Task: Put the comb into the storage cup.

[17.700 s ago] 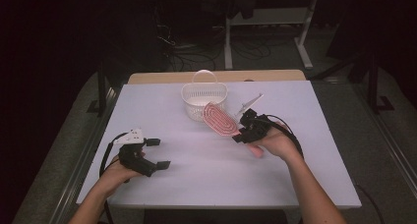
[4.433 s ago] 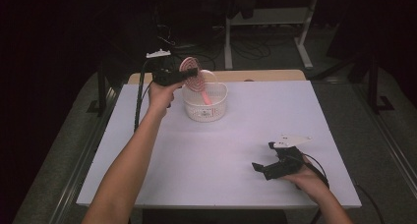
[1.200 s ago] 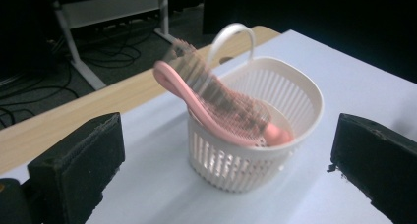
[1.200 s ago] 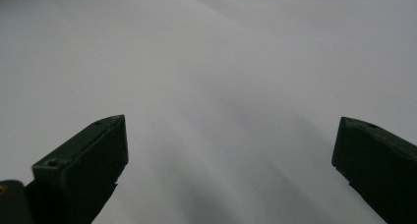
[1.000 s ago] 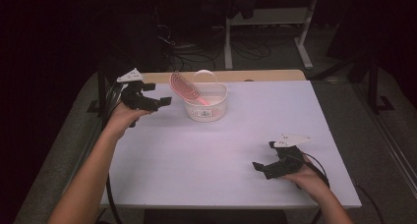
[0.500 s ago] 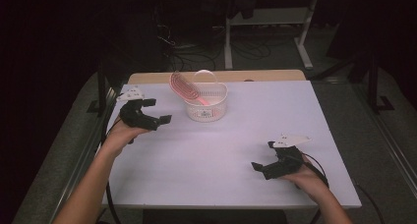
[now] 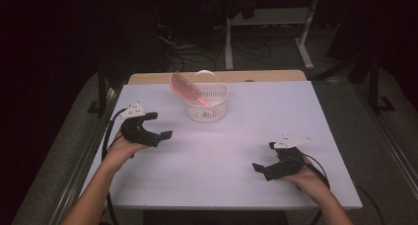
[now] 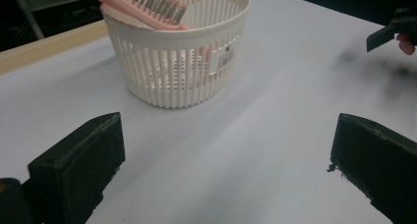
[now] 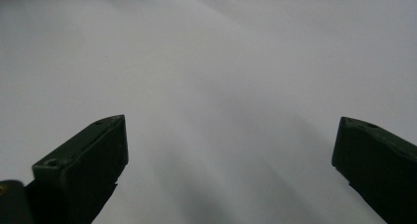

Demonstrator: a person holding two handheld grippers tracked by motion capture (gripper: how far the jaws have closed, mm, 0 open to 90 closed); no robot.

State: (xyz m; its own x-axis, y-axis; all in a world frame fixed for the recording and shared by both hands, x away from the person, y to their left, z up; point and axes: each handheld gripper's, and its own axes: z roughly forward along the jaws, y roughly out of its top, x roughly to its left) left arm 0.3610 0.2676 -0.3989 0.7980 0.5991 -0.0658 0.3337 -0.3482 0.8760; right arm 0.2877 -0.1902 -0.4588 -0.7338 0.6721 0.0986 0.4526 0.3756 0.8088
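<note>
The pink hairbrush (image 7: 186,88), which lay on the worktop (image 7: 231,151) in front of the white basket (image 7: 206,104) and beside the right claw (image 7: 266,162), now stands tilted in that basket, its head leaning over the left rim. The left claw (image 7: 158,126) has let go of it and drawn back to the worktop's near left part, jaws wide apart. The right claw has moved to the near right, also gaping.

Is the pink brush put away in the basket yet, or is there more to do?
It looks put away: the pink brush sits in the white basket, handle down, bristle head leaning out over the rim. Nothing is in hand: the left gripper and the right gripper are both open, low over the table, apart from the basket. Nothing looks left to do.
</note>
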